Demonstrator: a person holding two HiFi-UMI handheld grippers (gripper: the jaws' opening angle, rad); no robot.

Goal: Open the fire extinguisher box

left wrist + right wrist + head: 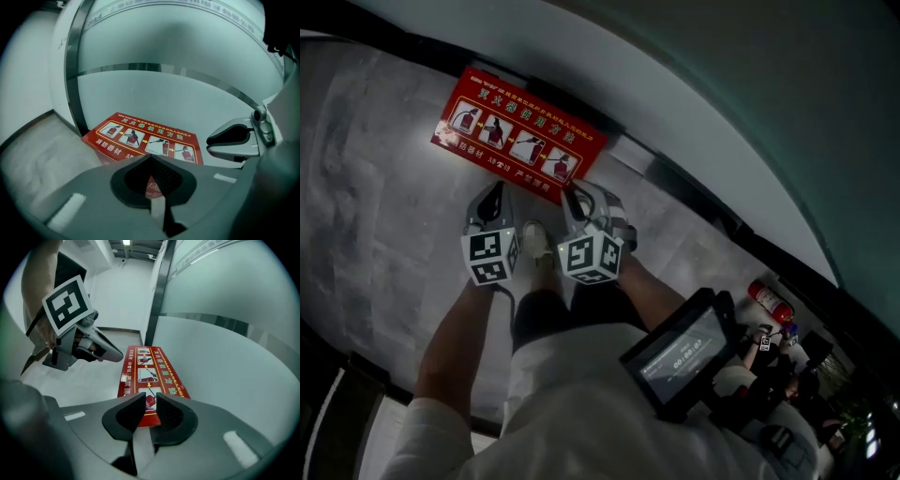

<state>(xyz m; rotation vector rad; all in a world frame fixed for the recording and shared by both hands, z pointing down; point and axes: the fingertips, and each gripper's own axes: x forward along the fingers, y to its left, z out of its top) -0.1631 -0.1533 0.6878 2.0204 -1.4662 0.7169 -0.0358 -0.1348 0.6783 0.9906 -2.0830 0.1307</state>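
Observation:
The fire extinguisher box (520, 131) is a flat red case with white instruction pictures on its lid. It stands on the grey floor against a curved wall, lid down. It also shows ahead of the jaws as the red box (145, 136) and, lengthwise, as the same box (152, 371). My left gripper (495, 195) hovers over the box's near edge, its tips touching in its own view (150, 158), holding nothing. My right gripper (581, 199) hangs beside it at the box's near right corner. Its jaws (150, 398) stand slightly apart, with nothing gripped.
A curved frosted glass wall (675, 84) with a dark base strip runs behind the box. A metal post (75, 70) rises at the box's left end. A red fire extinguisher (772, 300) lies at the far right. A person's shoe (534, 239) is between the grippers.

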